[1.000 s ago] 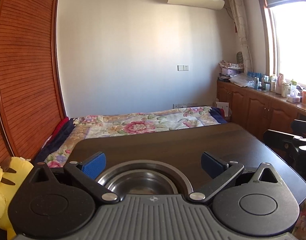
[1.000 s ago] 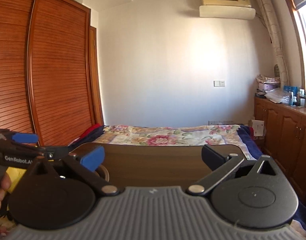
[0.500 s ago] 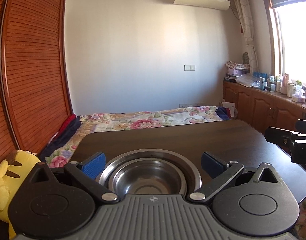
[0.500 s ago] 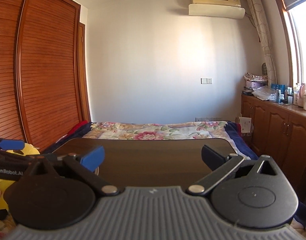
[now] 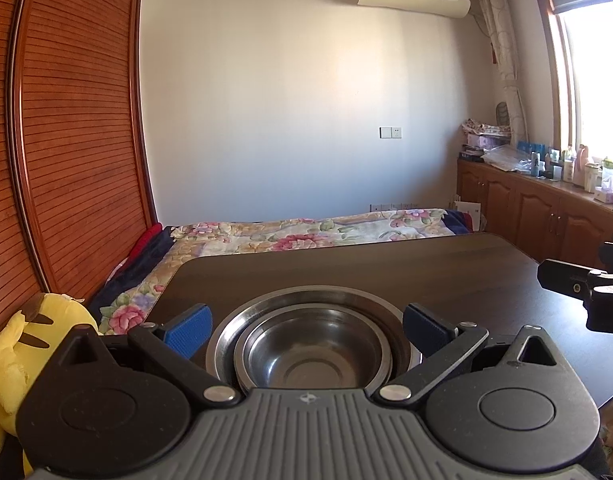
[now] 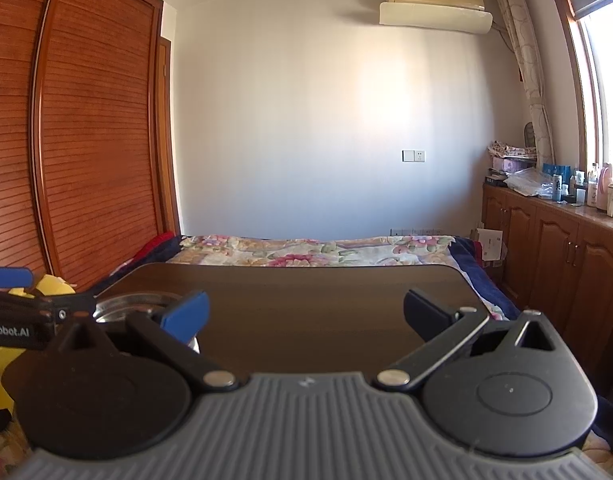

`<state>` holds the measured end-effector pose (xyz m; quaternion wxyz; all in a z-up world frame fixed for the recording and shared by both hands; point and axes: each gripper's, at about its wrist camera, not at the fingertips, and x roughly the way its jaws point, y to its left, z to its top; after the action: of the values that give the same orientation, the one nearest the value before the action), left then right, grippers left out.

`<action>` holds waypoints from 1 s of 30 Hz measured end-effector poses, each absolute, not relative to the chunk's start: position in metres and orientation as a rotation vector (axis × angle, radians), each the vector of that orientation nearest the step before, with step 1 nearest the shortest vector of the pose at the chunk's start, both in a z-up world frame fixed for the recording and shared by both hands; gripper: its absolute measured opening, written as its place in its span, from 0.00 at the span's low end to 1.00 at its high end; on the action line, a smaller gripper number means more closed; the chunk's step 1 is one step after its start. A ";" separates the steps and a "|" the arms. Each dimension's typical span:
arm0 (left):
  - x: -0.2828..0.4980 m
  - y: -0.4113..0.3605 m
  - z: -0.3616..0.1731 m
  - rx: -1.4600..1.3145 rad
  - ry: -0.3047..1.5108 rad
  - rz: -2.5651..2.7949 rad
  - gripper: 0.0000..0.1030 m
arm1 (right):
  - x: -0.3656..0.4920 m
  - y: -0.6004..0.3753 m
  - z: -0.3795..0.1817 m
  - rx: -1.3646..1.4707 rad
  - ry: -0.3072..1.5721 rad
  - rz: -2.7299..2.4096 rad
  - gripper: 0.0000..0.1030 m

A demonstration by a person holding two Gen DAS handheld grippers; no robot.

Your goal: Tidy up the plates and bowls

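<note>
A small steel bowl (image 5: 312, 360) sits nested inside a wider steel plate (image 5: 306, 298) on the dark table (image 5: 366, 268). My left gripper (image 5: 306, 326) is open, its blue pads either side of the stack and just above it, not touching. My right gripper (image 6: 304, 314) is open and empty over bare table. The stack's rim (image 6: 126, 304) shows at the left of the right wrist view, partly hidden by my left gripper (image 6: 10, 300). My right gripper's dark finger (image 5: 570, 284) shows at the right edge of the left wrist view.
A floral bed (image 5: 306, 232) lies beyond the table's far edge. A yellow plush toy (image 5: 22, 340) sits left of the table. A wooden wardrobe (image 5: 66, 160) stands on the left, wooden cabinets (image 6: 554, 248) with bottles on the right.
My left gripper has pulled back and up, so more of the bowl and plate shows between its open fingers. My right gripper has shifted slightly; both stay open.
</note>
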<state>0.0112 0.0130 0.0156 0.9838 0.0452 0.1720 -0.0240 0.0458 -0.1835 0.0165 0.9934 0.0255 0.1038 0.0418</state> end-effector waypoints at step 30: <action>0.014 0.015 0.012 0.087 0.359 -0.040 1.00 | 0.046 -0.184 0.015 0.056 0.217 0.076 1.00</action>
<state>0.0141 0.0147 0.0117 0.9828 0.0430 0.1782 -0.0201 0.0462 -0.1837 0.0147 0.9930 0.0280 0.1083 0.0378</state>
